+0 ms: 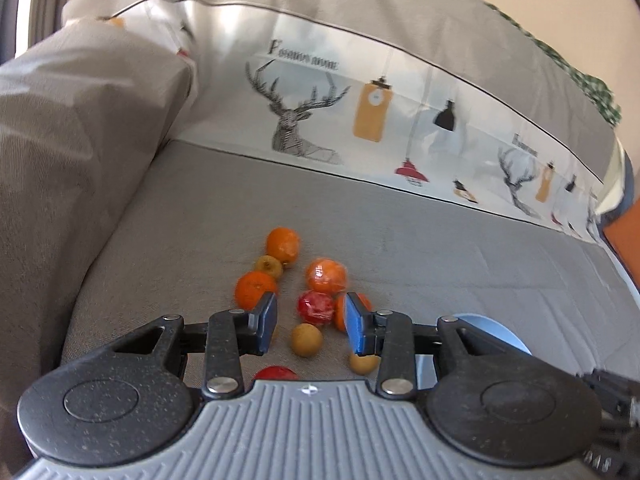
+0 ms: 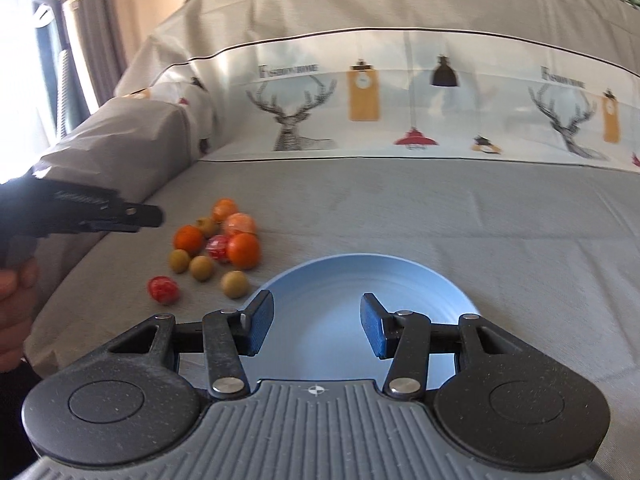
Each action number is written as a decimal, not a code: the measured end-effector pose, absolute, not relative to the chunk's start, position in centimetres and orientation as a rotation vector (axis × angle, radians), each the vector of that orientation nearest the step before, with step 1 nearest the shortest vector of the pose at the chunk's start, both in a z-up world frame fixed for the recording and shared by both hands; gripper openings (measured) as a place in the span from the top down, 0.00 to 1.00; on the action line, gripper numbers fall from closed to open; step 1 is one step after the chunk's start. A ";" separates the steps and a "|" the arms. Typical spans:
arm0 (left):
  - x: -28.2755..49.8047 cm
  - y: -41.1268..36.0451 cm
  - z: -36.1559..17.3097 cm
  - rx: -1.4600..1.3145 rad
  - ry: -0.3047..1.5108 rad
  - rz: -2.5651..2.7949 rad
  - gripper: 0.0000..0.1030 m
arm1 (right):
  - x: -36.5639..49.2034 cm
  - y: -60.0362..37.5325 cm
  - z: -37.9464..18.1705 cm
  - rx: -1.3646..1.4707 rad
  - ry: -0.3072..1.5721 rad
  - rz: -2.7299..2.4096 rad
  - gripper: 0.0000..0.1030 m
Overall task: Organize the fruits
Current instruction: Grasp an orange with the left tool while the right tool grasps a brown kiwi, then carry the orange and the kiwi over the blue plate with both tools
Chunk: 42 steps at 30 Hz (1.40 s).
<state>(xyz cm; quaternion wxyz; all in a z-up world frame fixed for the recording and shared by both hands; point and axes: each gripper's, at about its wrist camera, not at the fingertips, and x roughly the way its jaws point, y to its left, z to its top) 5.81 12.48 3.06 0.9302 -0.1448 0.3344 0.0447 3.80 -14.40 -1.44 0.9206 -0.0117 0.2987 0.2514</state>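
Note:
Several small fruits lie in a cluster on the grey sofa seat (image 1: 440, 248): oranges (image 1: 283, 243), a wrapped orange (image 1: 326, 275), a wrapped red fruit (image 1: 316, 307) and yellow-green fruits (image 1: 306, 339). My left gripper (image 1: 311, 326) is open and empty, hovering over the near side of the cluster, with the wrapped red fruit showing between its fingers. In the right wrist view the cluster (image 2: 218, 246) lies left of a light blue plate (image 2: 352, 280). My right gripper (image 2: 317, 328) is open and empty above the plate. The left gripper (image 2: 120, 218) shows at the left, above the fruits.
The sofa backrest carries a cover printed with deer and lamps (image 1: 304, 120). A grey-covered armrest (image 1: 72, 140) rises at the left. A person's hand (image 2: 16, 300) holds the left gripper's handle. The plate's edge (image 1: 500, 334) shows behind the left gripper's right finger.

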 end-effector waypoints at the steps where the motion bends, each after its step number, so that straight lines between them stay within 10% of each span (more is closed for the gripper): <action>1: 6.1 12.7 2.8 -0.305 0.689 0.105 0.60 | 3.8 -13.9 -1.6 -0.033 0.613 0.528 0.51; 12: 9.0 13.6 0.1 -0.287 0.744 0.220 0.32 | 5.7 -8.5 -2.4 -0.055 0.620 0.605 0.51; 28: 12.2 14.1 -2.7 -0.247 0.801 0.251 0.30 | 9.9 -1.7 -6.3 -0.222 0.694 0.593 0.51; 33: 12.3 13.9 -3.0 -0.215 0.804 0.234 0.63 | 10.1 -0.7 -7.1 -0.266 0.721 0.605 0.66; 42: 9.9 13.9 -0.6 -0.255 0.704 0.233 0.63 | 9.3 -2.4 -5.1 -0.179 0.693 0.611 0.73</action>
